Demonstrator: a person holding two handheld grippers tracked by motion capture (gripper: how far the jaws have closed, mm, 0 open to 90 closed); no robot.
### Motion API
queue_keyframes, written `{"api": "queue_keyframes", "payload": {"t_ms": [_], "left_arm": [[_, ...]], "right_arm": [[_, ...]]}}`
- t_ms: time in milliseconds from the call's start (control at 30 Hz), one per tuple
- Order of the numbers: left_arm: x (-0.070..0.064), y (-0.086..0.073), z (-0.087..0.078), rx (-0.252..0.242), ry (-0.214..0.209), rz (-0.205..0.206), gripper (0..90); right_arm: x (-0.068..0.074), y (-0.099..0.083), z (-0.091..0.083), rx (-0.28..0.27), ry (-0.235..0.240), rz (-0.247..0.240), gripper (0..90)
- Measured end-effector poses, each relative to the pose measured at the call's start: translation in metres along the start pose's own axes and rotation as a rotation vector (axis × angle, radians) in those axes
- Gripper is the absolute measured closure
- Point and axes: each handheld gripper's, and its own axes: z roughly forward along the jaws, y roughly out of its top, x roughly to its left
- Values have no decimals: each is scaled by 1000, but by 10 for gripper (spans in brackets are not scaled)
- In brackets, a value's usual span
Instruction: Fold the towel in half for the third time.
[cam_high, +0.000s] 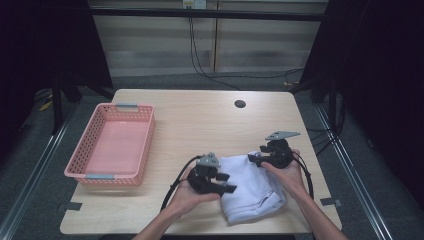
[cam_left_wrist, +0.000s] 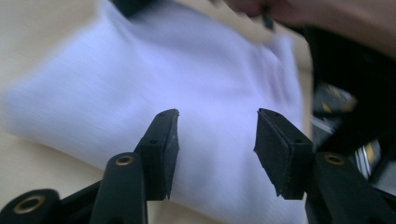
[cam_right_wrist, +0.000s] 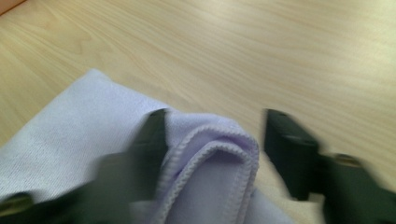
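A folded white towel (cam_high: 252, 192) lies near the table's front edge, right of the middle. My left gripper (cam_high: 227, 182) is at the towel's left side. In the left gripper view, that gripper (cam_left_wrist: 217, 140) is open, its jaws spread just above the towel (cam_left_wrist: 201, 79). My right gripper (cam_high: 255, 159) is at the towel's far right corner. In the right gripper view, that gripper (cam_right_wrist: 212, 140) is open, with a hemmed fold of the towel (cam_right_wrist: 93, 121) raised between the jaws. There is a gap between the fold and the right jaw.
A pink plastic basket (cam_high: 82, 150) stands at the table's left side, with nothing inside. The light wooden table (cam_high: 200, 120) has a small dark hole (cam_high: 240, 104) near its far edge. Cables run over the floor behind.
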Motion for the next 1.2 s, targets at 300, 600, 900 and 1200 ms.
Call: {"api": "queue_keyframes", "payload": {"t_ms": [300,600,900,1200], "left_arm": [[-27,-33,17,87,14,94,373],[-9,-33,18,82,11,133,519],[11,-33,3,121,57,156,551],[2,-54,-22,81,46,25,365]], "right_arm": [[-17,-26,-9,6,-4,40,788],[-22,-44,-1,3,-4,50,743],[-7,-40,-1,13,-85,55,675],[-23,-40,-10,-36,26,73,305]]}}
